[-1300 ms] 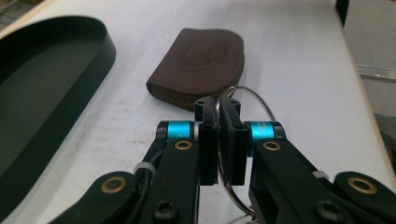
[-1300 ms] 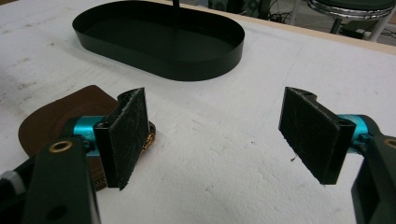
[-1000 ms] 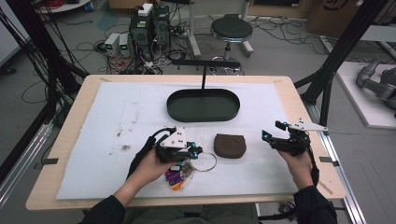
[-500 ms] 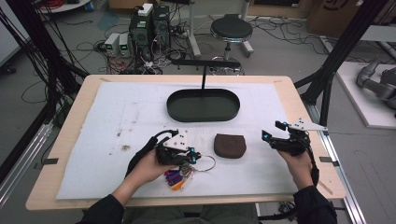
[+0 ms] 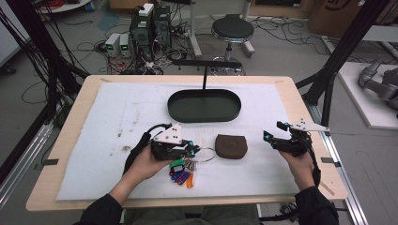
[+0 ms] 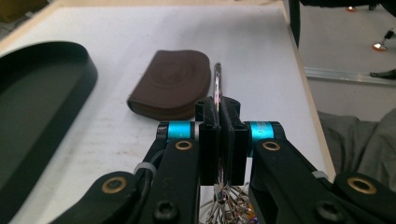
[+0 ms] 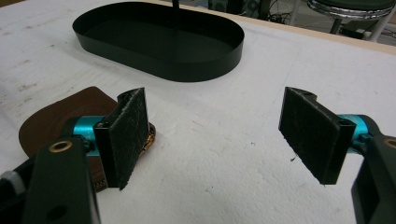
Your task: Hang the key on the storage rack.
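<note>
Silver metal is what the left tongs [image 6: 219, 135] are clamped on: a thin key ring [image 6: 217, 81] that stands on its edge between the two black jaws, seen in the left gripper view. The ring sticks out past the jaw tips toward a brown leather pouch [image 6: 172, 86] lying flat on the white mat. In the high view the ring [image 5: 205, 153] reaches from the left tongs [image 5: 191, 149] almost to the pouch [image 5: 231, 146], and a bunch of keys with coloured tags [image 5: 180, 174], green, purple, blue and orange, lies on the mat just under the left hand [image 5: 146, 161]. Small metal keys of this bunch are also visible below the jaws in the left gripper view.

The right tongs [image 7: 224, 135] stand wide apart and hold nothing; their two dark pads face each other over bare mat. The pouch [image 7: 56, 119] lies partly behind the left pad in that view. In the high view the right tongs [image 5: 273, 136] are to the right of the pouch, apart from it, held by the right hand [image 5: 300, 161].

Farther back on the mat sits a black oval tray [image 5: 204, 106] with a thin upright post and a crossbar at its far side. The white mat [image 5: 117, 117], with some dark stains at its left part, covers most of the wooden desk [image 5: 300, 101]
</note>
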A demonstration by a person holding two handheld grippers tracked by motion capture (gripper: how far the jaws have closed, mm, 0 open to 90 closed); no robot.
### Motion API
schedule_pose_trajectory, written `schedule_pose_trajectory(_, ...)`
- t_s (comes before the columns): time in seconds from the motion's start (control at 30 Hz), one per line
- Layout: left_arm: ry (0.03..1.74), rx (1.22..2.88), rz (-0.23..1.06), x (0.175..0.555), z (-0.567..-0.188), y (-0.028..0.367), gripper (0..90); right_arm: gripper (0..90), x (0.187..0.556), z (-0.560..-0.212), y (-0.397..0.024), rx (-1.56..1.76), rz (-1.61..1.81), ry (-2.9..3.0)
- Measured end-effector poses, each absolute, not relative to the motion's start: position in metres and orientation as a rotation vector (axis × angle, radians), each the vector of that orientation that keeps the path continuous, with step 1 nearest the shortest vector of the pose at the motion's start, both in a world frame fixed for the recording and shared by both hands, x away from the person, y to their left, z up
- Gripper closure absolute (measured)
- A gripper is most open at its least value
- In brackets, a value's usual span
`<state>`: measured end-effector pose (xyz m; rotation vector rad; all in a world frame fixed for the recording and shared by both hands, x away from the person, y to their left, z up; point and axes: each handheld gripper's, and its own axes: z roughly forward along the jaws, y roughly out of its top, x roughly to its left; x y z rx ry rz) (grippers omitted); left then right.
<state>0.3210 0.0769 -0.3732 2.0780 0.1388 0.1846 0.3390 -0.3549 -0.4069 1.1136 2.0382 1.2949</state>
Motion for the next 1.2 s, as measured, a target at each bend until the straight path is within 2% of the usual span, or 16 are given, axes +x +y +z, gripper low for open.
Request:
schedule_pose_trajectory(0.6, 0.182, 1.955, 0.283, 0.331, -0.335, 0.099, 86.4, 24.7, 0.339, -0.407, -0.355, 1.122, 1.293, 2.034)
schedule_pose_trajectory(1.2, 0.334, 1.791, 0.41, 0.369, -0.304, 0.127, 86.6, 24.7, 0.339, -0.407, -0.353, 1.125, 1.291, 2.037)
